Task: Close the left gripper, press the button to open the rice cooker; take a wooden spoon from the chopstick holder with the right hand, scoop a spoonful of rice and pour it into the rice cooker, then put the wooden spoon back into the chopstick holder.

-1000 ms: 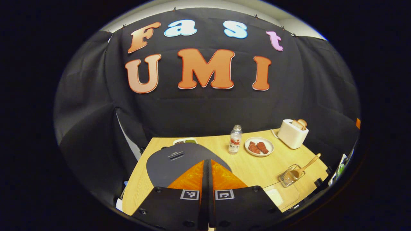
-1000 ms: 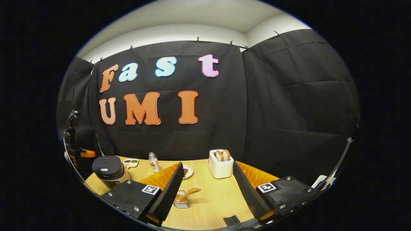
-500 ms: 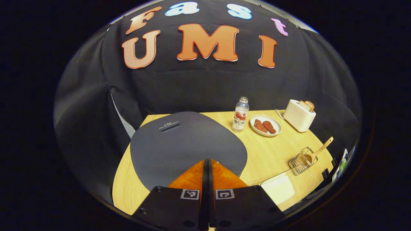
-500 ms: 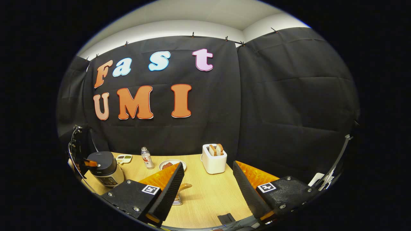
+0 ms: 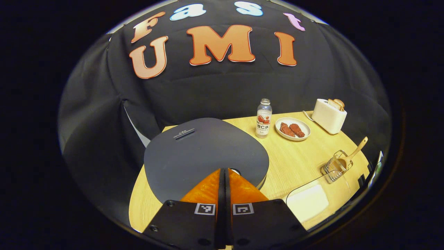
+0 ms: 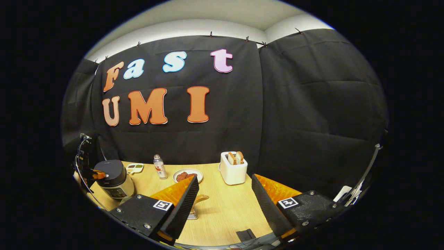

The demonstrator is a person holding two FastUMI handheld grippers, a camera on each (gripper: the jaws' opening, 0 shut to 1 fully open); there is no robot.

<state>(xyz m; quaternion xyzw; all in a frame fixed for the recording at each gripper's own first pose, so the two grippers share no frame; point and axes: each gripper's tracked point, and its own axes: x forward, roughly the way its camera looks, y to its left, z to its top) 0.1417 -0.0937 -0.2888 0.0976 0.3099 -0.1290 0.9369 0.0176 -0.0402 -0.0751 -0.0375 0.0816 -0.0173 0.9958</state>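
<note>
Rice cooker (image 5: 204, 152) sits directly under the left gripper (image 5: 224, 171), its dark flat lid spreading out ahead of the fingertips in the left gripper view; the two fingers are pressed together with no gap and hold nothing, their tips meeting at the lid's near edge right by a small pale button, though actual contact cannot be told. In the right gripper view the same cooker (image 6: 112, 177) stands at the table's far left, with the left gripper's tip at its top. The right gripper (image 6: 224, 180) hangs wide open and empty above the wooden table (image 6: 225, 211). Its left finger partly covers the wire chopstick holder (image 6: 193, 216) and the wooden spoon (image 6: 200, 198) resting in it. Beyond stand a white toaster (image 6: 233, 170) with toast, a plate of meat (image 6: 185, 174) and a bottle (image 6: 159, 166).
</note>
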